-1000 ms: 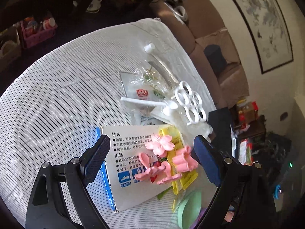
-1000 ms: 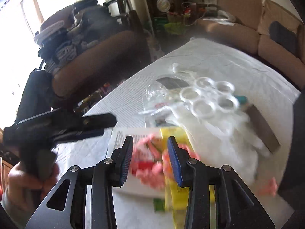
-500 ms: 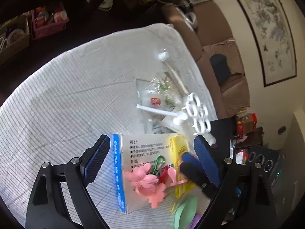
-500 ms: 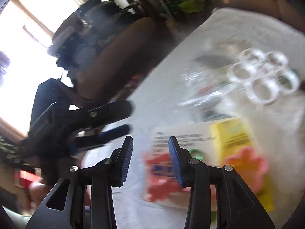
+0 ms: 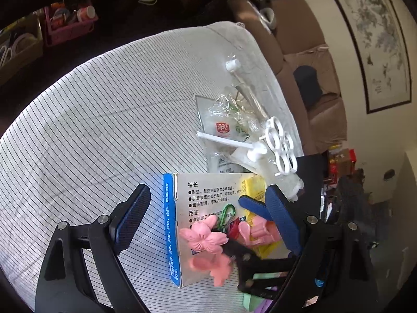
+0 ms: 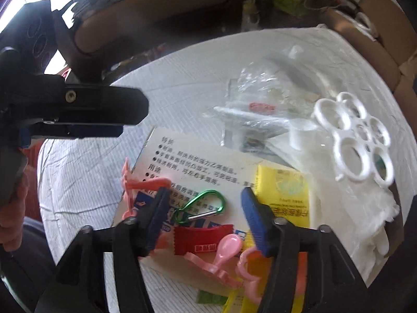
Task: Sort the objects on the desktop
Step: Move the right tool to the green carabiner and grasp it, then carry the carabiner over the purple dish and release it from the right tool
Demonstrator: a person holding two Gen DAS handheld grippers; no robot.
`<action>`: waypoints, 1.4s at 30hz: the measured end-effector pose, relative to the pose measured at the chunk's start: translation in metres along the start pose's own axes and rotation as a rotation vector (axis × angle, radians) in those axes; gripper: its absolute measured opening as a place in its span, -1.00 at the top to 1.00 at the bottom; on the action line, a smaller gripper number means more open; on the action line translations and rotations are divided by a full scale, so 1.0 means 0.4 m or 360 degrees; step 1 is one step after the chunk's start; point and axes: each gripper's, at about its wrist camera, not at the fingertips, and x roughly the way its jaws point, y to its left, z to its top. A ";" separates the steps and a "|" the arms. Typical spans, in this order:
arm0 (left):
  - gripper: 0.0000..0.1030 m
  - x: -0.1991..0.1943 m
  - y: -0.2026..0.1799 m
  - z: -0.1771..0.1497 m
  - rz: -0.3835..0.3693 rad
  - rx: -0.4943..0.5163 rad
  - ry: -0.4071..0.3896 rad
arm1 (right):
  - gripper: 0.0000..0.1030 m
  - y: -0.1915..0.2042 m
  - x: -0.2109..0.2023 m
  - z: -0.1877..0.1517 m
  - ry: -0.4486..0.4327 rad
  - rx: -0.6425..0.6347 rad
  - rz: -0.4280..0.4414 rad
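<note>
A white and blue box (image 5: 208, 200) with Chinese print lies flat on the striped tablecloth (image 5: 91, 130). On it lie pink flower-shaped pieces (image 5: 203, 237), a green carabiner (image 6: 200, 204), a red sachet (image 6: 203, 238), a pink spoon (image 6: 226, 246) and a yellow packet (image 6: 286, 193). My left gripper (image 5: 208, 221) is open above the box. My right gripper (image 6: 204, 216) is open, its jaws on either side of the carabiner and red sachet. It shows in the left wrist view (image 5: 258, 208), coming in from the right.
A white ring-shaped holder (image 5: 280, 143), clear plastic bags (image 5: 229, 114) and a white stick (image 5: 224, 140) lie beyond the box. A brown sofa (image 5: 299, 60) stands past the table's far edge. A pink basket (image 5: 70, 23) sits at far left.
My right gripper has opened wider and come down over the carabiner and red sachet. The pink flower pieces have shifted left on the box. The left gripper stays open.
</note>
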 end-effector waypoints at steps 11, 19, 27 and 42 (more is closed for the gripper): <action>-0.73 -0.023 0.020 0.013 -0.0092 -0.0064 0.0003 | -0.46 0.049 0.037 0.015 0.0190 -0.0463 0.0121; -0.73 -0.021 0.031 0.019 -0.0113 -0.0089 0.0008 | 0.11 0.099 0.040 -0.004 0.0120 -0.0647 0.0094; -0.73 -0.013 0.020 0.013 -0.0113 -0.0057 0.0021 | 0.11 0.098 0.043 -0.027 0.0077 -0.0569 0.0102; -0.70 0.038 -0.220 -0.114 0.0319 0.0817 -0.0006 | 0.11 -0.054 -0.374 -0.227 -0.0456 -0.0048 -0.0007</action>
